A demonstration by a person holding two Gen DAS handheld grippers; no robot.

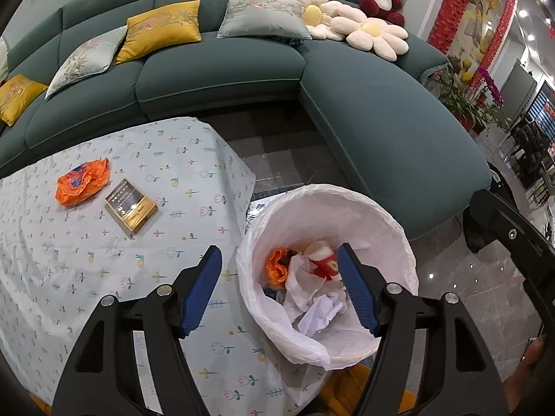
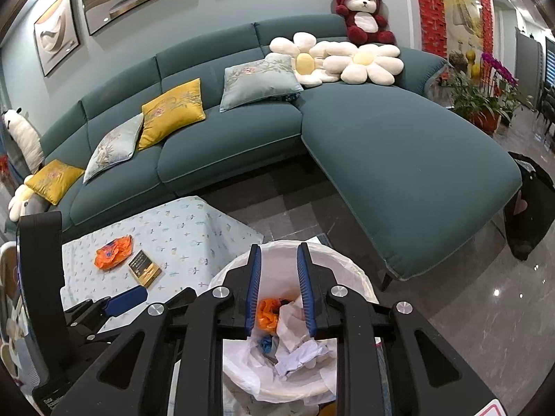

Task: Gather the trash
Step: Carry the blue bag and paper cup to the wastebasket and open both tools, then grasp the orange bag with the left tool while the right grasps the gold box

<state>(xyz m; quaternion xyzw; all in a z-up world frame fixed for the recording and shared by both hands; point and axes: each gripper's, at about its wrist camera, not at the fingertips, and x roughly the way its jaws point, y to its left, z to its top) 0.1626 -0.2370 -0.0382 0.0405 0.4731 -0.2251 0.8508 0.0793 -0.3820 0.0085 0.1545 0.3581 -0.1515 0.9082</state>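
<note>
Living-room floor beside a low table [image 1: 104, 260] under a floral cloth, with a white-lined trash bin [image 1: 392, 228] at its corner holding crumpled white paper [image 1: 312, 287], an orange wrapper [image 1: 277, 267] and a red-and-white scrap [image 1: 324, 260]. Left gripper [image 1: 279, 291] spread wide, empty, over the bin's near rim; right gripper [image 2: 279, 287] narrowly parted above the bin, nothing between its pads. Still on the cloth: an orange plastic bag [image 1: 83, 180] just beside a gold box [image 1: 131, 205], teal sectional sofa [image 1: 222, 76] behind.

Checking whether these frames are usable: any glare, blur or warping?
Left wrist view: sharp, but strong fisheye bends the sofa; dark corners; ceiling lights glint off the glossy floor. Right wrist view: same warp, glare on floor at right, bin liner bright.
</note>
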